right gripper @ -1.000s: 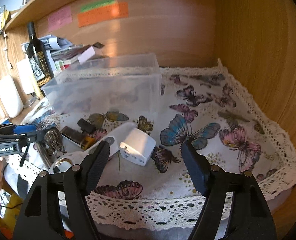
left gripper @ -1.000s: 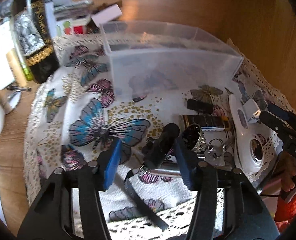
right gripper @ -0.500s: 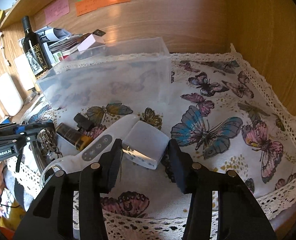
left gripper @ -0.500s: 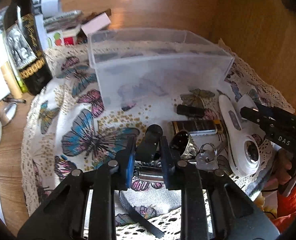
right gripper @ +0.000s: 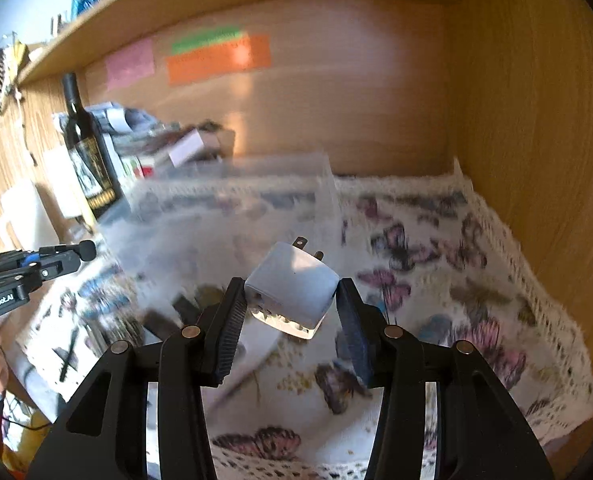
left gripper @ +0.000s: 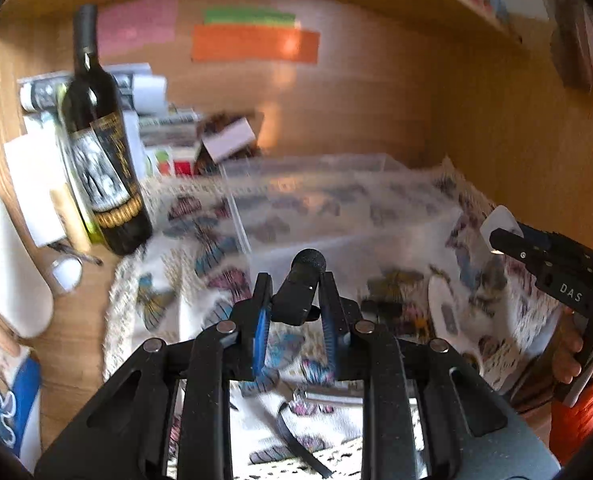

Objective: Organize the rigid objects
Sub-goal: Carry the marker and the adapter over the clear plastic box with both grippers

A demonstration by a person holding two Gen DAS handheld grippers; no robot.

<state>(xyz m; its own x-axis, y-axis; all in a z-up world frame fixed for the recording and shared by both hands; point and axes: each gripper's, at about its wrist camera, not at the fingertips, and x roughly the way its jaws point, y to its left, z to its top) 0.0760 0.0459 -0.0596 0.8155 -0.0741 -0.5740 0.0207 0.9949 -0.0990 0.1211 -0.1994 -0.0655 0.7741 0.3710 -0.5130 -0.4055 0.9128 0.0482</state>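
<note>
Two grippers, each with its pick in hand above the butterfly-print cloth (right gripper: 436, 240).

Left wrist view: the left gripper (left gripper: 294, 314) is clamped narrow on a small black cylindrical gadget with a rounded foam-like tip (left gripper: 302, 280), clear of the cloth; the clear plastic storage bin (left gripper: 336, 216) sits just beyond it. Right wrist view: the right gripper (right gripper: 292, 308) pinches a white boxy plug adapter with metal prongs (right gripper: 292, 286), bin far and to the left. I judge the carry is under way; next, each piece needs bringing over the bin's rim before release. Blur smears the bin's walls, and the leftover items on the cloth are unreadable.
</note>
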